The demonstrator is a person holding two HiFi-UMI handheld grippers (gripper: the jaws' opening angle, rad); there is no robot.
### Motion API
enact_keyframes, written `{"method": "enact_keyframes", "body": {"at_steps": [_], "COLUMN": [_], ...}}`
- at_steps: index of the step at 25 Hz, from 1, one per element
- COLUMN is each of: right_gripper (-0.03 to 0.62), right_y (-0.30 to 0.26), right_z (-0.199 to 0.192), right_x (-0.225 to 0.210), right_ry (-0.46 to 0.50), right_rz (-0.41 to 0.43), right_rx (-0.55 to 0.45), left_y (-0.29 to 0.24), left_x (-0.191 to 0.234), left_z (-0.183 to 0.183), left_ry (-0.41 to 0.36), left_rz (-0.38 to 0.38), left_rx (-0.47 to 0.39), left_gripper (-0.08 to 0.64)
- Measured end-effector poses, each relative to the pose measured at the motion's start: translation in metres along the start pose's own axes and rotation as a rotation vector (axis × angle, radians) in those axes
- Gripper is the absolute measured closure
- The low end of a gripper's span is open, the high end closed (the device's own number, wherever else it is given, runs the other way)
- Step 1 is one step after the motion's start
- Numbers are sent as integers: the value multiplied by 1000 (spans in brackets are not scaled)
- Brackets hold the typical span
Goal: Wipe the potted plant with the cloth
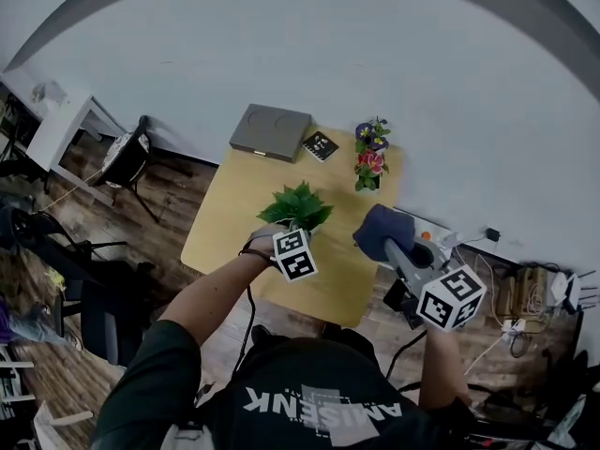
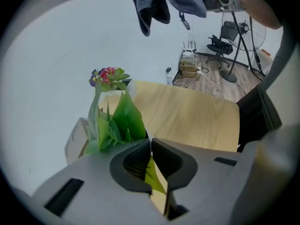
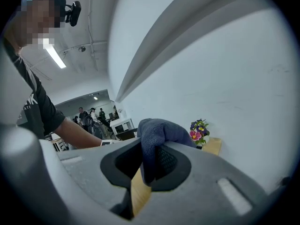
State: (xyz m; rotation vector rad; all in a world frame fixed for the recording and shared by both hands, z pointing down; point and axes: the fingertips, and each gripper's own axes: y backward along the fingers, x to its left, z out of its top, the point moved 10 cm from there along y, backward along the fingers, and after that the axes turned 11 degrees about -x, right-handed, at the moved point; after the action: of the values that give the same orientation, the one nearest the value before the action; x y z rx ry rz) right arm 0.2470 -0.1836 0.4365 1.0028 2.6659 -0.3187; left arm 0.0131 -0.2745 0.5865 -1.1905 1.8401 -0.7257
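Note:
The green potted plant (image 1: 296, 204) stands mid-table on the light wooden table (image 1: 234, 228). My left gripper (image 1: 280, 227) is at its near side, shut on one of its leaves. The left gripper view has the thin green leaf caught between the closed jaws of that gripper (image 2: 151, 146), and more foliage (image 2: 119, 123) just beyond. My right gripper (image 1: 399, 250) hangs to the right of the plant, shut on a dark blue cloth (image 1: 382, 230). That cloth bunches between the jaws (image 3: 157, 135) and dangles at the top of the left gripper view (image 2: 159, 1).
A small pot of pink and purple flowers (image 1: 370, 157) stands at the table's far right by the white wall. A flat grey box (image 1: 270, 132) and a small black item (image 1: 321, 145) lie at the far edge. Chairs, cables and stands crowd the surrounding floor.

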Motion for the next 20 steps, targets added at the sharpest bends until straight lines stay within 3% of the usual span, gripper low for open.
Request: {"method": "enact_keyframes", "body": {"at_steps": [10,13,20], "right_gripper": [555,555,555], "right_y": [-4,-4,-9], "right_z": [-9,-11,-6], "right_x": [-25,-26,-18], "right_ry": [-32,-35,-14], "right_rz": [46,65,129], "right_rx": [21,31,25], "left_y": [-14,-13,4], "left_x": [-6,-10,-18], "left_z": [5,8,11], "left_ry": [-62,-57,-67], "left_rz": [36,35,56], "left_rx": [28,10,-39], "left_gripper": [534,491,463]}}
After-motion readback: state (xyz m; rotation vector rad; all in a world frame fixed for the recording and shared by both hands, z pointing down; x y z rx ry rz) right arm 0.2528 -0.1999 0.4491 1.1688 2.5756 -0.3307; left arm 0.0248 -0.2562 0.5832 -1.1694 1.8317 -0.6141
